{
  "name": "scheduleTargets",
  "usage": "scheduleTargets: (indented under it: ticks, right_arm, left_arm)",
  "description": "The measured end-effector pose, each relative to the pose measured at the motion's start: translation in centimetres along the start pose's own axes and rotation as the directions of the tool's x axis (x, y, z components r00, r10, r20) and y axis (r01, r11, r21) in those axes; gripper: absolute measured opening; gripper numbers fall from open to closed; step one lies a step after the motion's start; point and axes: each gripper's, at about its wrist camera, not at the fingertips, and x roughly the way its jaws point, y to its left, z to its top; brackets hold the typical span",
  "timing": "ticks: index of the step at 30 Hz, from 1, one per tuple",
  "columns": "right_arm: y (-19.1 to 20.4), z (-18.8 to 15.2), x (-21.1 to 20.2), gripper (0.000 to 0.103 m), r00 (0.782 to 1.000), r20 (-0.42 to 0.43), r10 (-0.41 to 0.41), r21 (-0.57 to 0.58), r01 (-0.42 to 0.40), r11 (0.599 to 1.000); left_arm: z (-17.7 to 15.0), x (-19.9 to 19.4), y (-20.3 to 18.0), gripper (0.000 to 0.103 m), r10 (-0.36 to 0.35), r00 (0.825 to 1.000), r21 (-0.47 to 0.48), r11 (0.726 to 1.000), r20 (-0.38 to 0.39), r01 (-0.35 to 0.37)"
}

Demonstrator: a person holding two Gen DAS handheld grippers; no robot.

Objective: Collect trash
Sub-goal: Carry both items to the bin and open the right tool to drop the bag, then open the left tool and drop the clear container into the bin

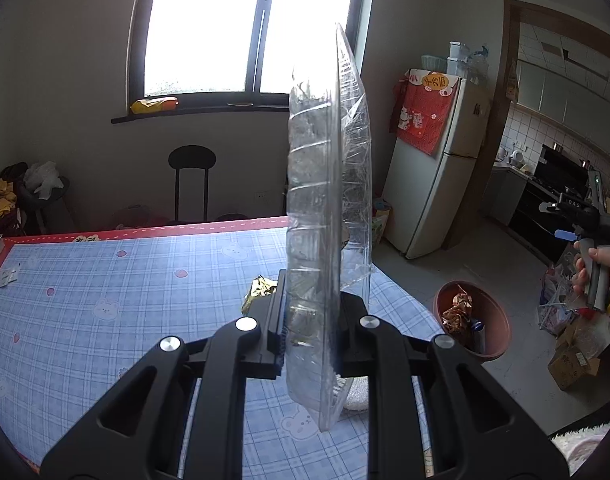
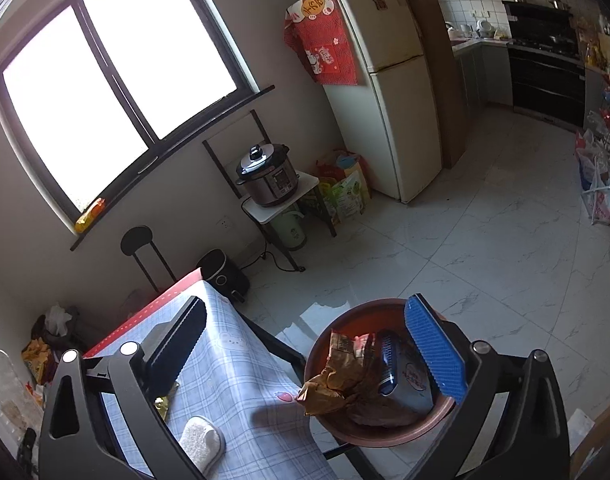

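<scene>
So the left gripper (image 1: 309, 332) was clamped on a clear plastic container (image 1: 329, 216), pinching its lower part between the two black fingers. The container stood up on edge, sticking way above the fingers, with its bottom end hanging a bit below them. It was thin see-through plastic, ribbed along the side, kind of crinkled and glossy, with a flat rim running top to bottom. All of that was held over the table (image 1: 105, 280), which had a blue plaid cloth with little bunny and fruit prints and a red border.

On the cloth just behind the left finger sat a crumpled gold wrapper (image 1: 259, 286), shiny foil-looking stuff. A white nubbly pad thing (image 2: 203, 440) lay near the table's edge too.

The right gripper (image 2: 317, 348) was spread wide, nothing between its fingers; one pad was black and ridged, the other bright blue with a fine bumpy texture. It hung over the table corner and the trash bin (image 2: 345, 428), which stood on the tile floor right beside the table. The bin was round, reddish-brown plastic, and already had a scrunched brown paper bag (image 2: 341, 384) and a dark can (image 2: 389, 364) in it
</scene>
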Motion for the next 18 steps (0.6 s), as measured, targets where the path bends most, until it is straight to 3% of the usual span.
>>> scheduleTargets:
  ticks: [6, 10, 18]
  right_arm:
    - [-1.1, -1.0, -2.3, 0.098, 0.998, 0.036, -0.047, -0.033, 0.048, 0.998]
    - [-2.8, -1.7, -3.7, 0.098, 0.998, 0.037, -0.058, -0.029, 0.059, 0.998]
    - [-7.5, -2.3, -6.8, 0.098, 0.995, 0.054, -0.089, 0.012, 0.089, 0.996]
  left_arm:
    - [0.9, 1.4, -3.4, 0.02, -0.082, 0.997, 0.084, 0.993, -0.016, 0.083]
    - [1.9, 2.9, -7.2, 0.02, -0.169, 0.985, 0.134, 0.976, -0.034, 0.172]
    - [2.5, 9.2, -18.3, 0.02, -0.349, 0.924, 0.162, 0.914, -0.158, 0.373]
